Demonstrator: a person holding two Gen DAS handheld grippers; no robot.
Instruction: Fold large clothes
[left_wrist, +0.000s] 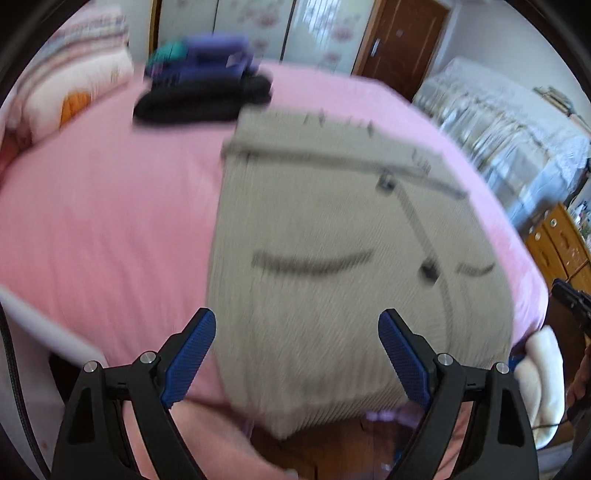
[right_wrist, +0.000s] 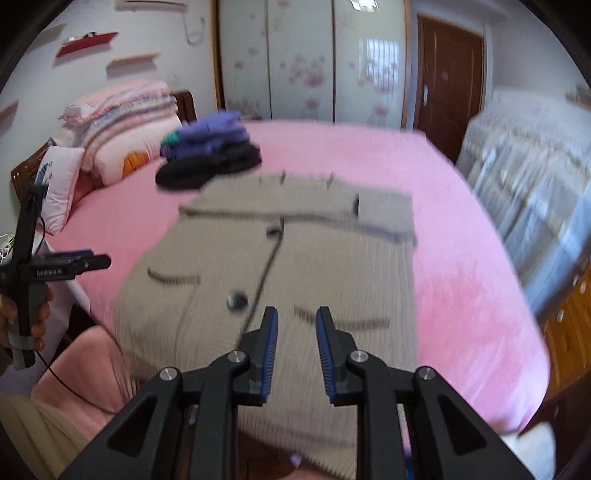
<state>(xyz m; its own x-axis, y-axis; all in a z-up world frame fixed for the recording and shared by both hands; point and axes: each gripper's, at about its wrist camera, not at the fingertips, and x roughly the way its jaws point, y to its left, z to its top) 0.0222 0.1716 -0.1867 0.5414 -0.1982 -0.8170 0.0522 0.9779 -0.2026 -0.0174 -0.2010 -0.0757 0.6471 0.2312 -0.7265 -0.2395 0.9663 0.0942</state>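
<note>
A beige knit cardigan with dark buttons and pocket lines lies flat on the pink bed, its near hem hanging over the bed's edge. My left gripper hovers above the cardigan's near part, jaws wide open and nothing between them. In the right wrist view that left gripper shows at the left edge, held by a hand. My right gripper hangs over the cardigan's near middle, jaws a narrow gap apart, gripping nothing. Both views are blurred.
A stack of folded clothes, purple on black, sits just beyond the cardigan's far left corner. Folded quilts and pillows lie at the bed's head. Covered furniture and a wooden cabinet stand to the right.
</note>
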